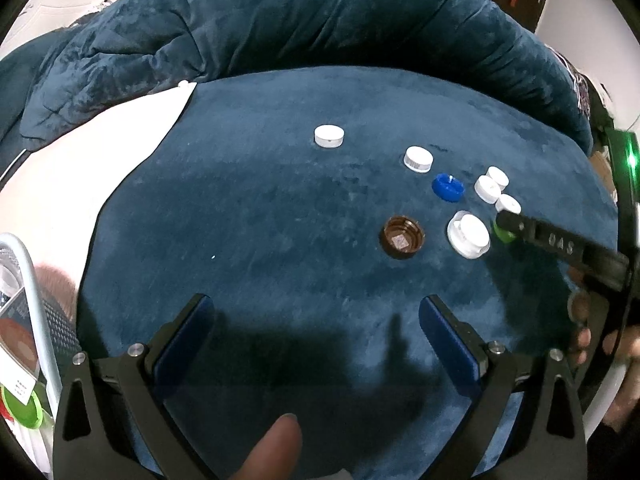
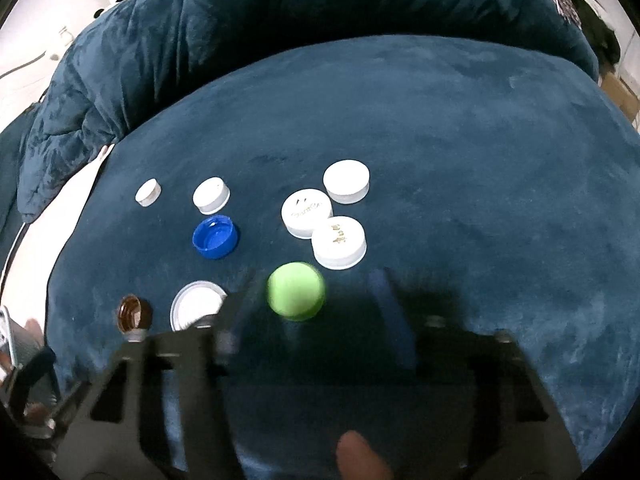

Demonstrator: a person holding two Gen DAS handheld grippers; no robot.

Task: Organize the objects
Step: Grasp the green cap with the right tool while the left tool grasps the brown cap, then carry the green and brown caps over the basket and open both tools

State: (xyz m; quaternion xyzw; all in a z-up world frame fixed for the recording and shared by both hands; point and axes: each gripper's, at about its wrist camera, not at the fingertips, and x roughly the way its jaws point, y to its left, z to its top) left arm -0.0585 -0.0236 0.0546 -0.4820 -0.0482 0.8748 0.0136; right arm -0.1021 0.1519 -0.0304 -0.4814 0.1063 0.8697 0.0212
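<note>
Several bottle caps lie on a blue plush cloth (image 2: 460, 160). A green cap (image 2: 296, 296) sits between my right gripper's (image 2: 312, 294) blurred fingers, close to the left one, with a gap showing on its right side. Just beyond it, three white caps (image 2: 339, 242) are clustered. To the left are a blue cap (image 2: 215, 237), a wide white lid (image 2: 196, 308) and a brown cap (image 2: 134, 313). My left gripper (image 1: 316, 304) hovers open over bare cloth, short of the brown cap (image 1: 402, 237). One finger (image 1: 560, 244) of the right gripper reaches in over the green cap (image 1: 503, 235).
A crumpled blue blanket (image 1: 280, 20) is heaped behind the cloth. White bedding (image 1: 100, 152) lies to the left. A wire basket (image 1: 28, 276) with packets and a green lid (image 1: 24, 404) stands at the near left. Two lone white caps (image 1: 329, 136) (image 1: 419, 159) sit further back.
</note>
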